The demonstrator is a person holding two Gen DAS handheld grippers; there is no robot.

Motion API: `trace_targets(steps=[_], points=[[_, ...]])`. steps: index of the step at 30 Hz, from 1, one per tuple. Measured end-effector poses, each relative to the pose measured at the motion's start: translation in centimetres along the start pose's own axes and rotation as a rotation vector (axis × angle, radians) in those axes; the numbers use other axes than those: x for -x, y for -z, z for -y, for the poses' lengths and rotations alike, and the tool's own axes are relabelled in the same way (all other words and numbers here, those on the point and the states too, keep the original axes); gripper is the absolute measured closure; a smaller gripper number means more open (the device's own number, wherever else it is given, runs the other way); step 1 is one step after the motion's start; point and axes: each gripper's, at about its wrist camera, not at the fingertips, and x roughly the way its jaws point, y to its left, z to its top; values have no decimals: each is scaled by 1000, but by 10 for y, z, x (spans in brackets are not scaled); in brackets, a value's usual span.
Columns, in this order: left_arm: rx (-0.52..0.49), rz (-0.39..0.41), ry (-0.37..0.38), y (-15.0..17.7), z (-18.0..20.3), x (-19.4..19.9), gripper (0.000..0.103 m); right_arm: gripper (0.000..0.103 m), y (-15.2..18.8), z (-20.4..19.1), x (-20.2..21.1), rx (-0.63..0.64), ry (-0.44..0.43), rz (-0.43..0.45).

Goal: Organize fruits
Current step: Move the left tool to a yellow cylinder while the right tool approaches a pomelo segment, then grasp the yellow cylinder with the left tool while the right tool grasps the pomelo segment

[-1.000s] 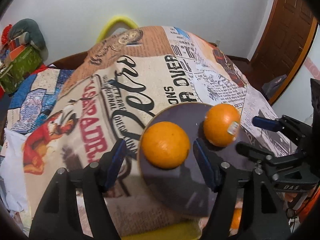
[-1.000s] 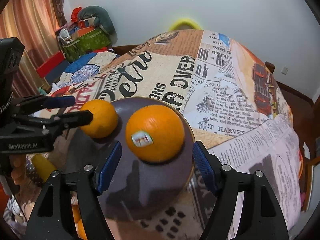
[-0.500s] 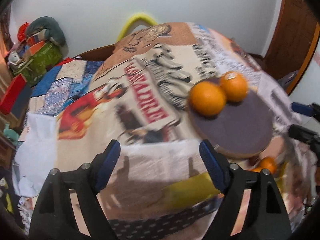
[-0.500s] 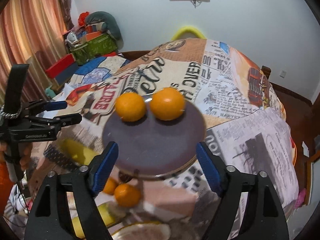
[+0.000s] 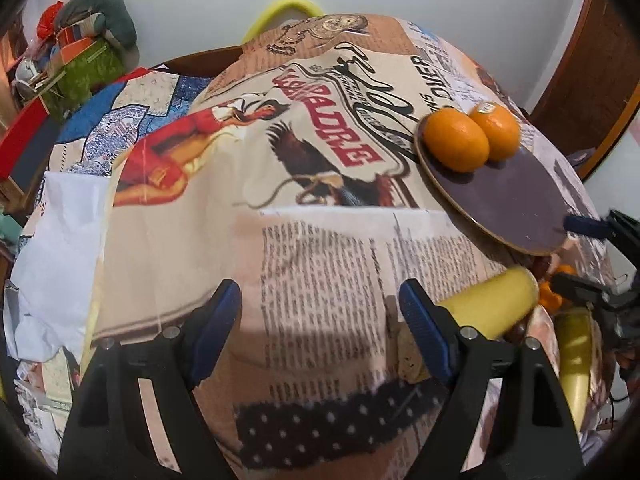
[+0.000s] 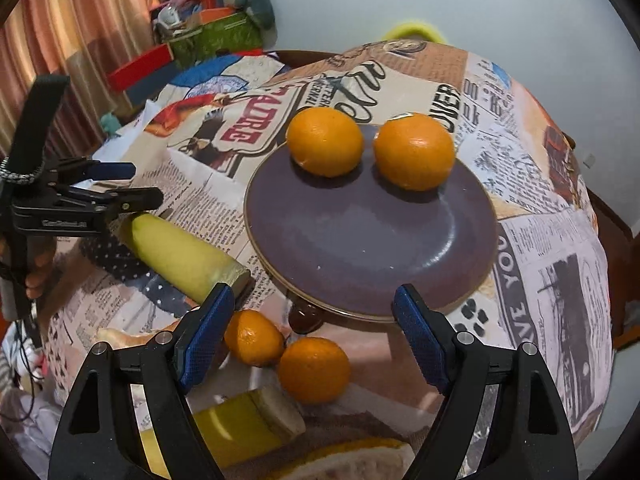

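Note:
Two oranges sit side by side at the far edge of a purple plate; they also show in the left wrist view on the plate. Two smaller oranges lie on the table below the plate's near rim. A yellow-green banana lies left of the plate, also in the left wrist view. My right gripper is open and empty, back from the plate. My left gripper is open and empty over the newspaper cloth, and shows in the right wrist view.
The table is covered with a newspaper-print cloth. More yellow fruit pieces lie at the near edge. Boxes and cushions are piled at the far left. A wooden door stands at the right.
Both grippers have pulled back and away from the plate, open, leaving the two oranges on it. The left gripper has swung left over the cloth; the lower fruits have come into view.

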Motion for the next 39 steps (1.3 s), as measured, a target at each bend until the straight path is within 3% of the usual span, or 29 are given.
trace_targets(steps=[10, 18, 23, 29, 33, 39], points=[[-78, -20, 22, 36, 36, 27, 24, 23, 11, 15, 29, -72, -9, 61], [-76, 55, 72, 33, 54, 57, 24, 23, 38, 28, 62, -140, 44, 85], [-116, 31, 91, 34, 76, 45, 24, 23, 59, 25, 71, -172, 44, 72], [-99, -32, 112, 39, 87, 16, 47, 22, 88, 13, 63, -189, 29, 15], [-85, -24, 133, 40, 92, 10, 58, 22, 97, 9, 54, -206, 9, -17], [-64, -15, 116, 45, 86, 17, 59, 18, 101, 1, 43, -219, -1, -26]])
